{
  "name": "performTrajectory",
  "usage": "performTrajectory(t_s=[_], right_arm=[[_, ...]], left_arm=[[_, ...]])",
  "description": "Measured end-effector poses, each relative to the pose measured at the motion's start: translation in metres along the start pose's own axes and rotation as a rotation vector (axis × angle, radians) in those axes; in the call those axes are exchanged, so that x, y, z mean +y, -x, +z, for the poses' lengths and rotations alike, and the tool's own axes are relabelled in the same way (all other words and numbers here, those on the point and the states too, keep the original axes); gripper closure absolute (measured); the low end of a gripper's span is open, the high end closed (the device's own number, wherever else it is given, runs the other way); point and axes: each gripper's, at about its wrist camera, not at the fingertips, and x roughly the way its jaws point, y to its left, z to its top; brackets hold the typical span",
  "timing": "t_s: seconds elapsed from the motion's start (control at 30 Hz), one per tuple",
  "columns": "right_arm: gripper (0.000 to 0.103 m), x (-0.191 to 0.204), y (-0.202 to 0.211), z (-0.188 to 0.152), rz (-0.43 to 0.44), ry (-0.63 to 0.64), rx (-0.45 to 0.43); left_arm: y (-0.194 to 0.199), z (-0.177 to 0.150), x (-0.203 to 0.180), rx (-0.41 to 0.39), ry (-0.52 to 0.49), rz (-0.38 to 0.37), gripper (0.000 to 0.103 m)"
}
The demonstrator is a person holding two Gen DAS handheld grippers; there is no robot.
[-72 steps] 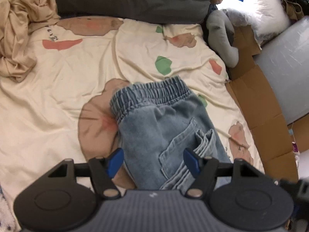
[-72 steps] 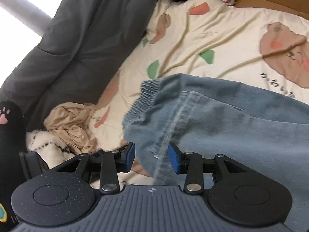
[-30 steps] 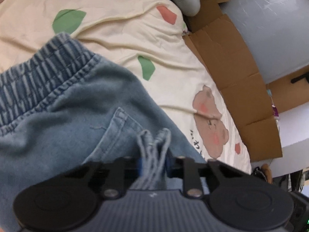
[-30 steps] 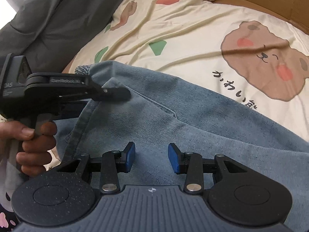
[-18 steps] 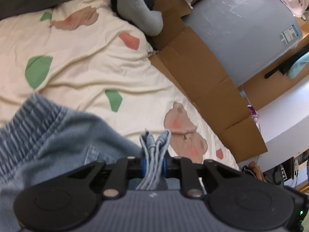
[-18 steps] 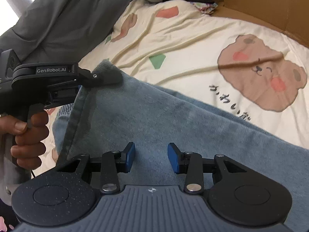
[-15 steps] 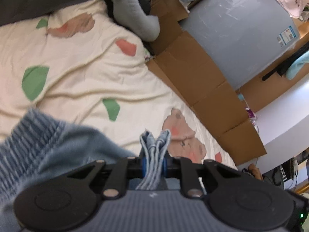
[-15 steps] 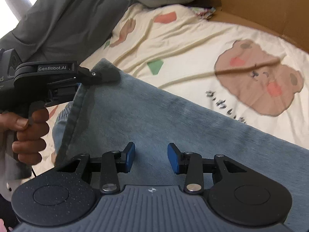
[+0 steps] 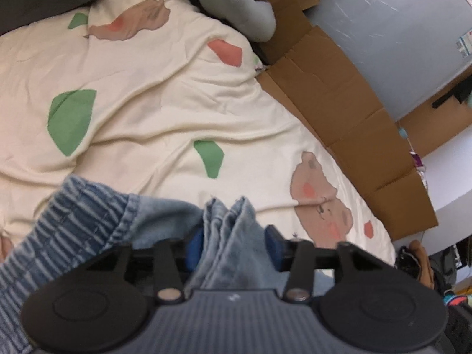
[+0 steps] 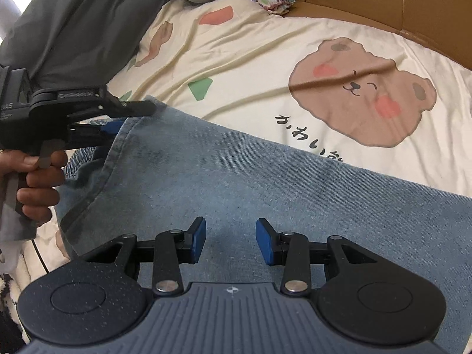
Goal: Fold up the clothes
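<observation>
Left wrist view is showing the left tool (image 9: 233, 243) with its blue pads standing somewhat apart and a fanned bunch of the jeans (image 9: 236, 230) filling the gap; whether the pads are pinching the denim or only flanking it, I cannot tell. The elastic waistband (image 9: 73, 215) is lying just beside that bunch on the bed sheet (image 9: 147, 88), so the far end of the garment seems to be getting brought over to meet the waist, halving the length. In the right wrist view a hand (image 10: 38, 183) is holding that tool at the hemmed corner, which is standing a little raised. The right tool (image 10: 230, 240) is hovering with its pads apart and nothing between them, low over the flat denim, probably to steady or smooth the layer. Cardboard (image 9: 339, 103) is lying opened out along the bed's edge; nothing is showing inside it, and no basket or box is holding the jeans.
</observation>
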Motion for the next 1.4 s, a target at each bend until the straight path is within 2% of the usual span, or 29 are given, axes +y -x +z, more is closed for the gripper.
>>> performTrajectory(t_s=[0.17,0.37,0.73,0.83,0.9,0.97,1.0,1.1,1.4], right_arm=[[0.061,0.005,0.0,-0.002,0.018,0.017,0.001],[0.061,0.007,-0.004,-0.008,0.023,0.021,0.016],[0.06,0.001,-0.001,-0.025,-0.004,0.001,0.032],[0.06,0.0,0.001,-0.031,-0.012,-0.019,0.035],[0.06,0.001,0.001,-0.035,-0.014,-0.03,0.037],[0.06,0.002,0.002,-0.039,-0.016,-0.041,0.039],[0.06,0.003,0.002,-0.04,-0.017,-0.047,0.04],[0.06,0.006,0.004,-0.043,-0.012,-0.052,0.042],[0.06,0.008,0.011,-0.04,-0.021,-0.03,0.023]], left_arm=[[0.012,-0.014,0.005,0.064,-0.037,0.026,0.048],[0.032,-0.035,0.017,0.114,-0.026,0.036,0.048],[0.046,-0.05,0.039,0.23,0.038,-0.052,0.047],[0.042,-0.05,0.039,0.25,0.039,-0.043,0.054],[0.036,-0.049,0.039,0.276,0.049,-0.006,0.073],[0.031,-0.046,0.042,0.297,0.082,0.024,0.086],[0.029,-0.045,0.044,0.303,0.102,0.032,0.089],[0.034,-0.044,0.039,0.291,0.092,0.029,0.094],[0.065,-0.03,0.008,0.225,-0.001,0.045,0.095]])
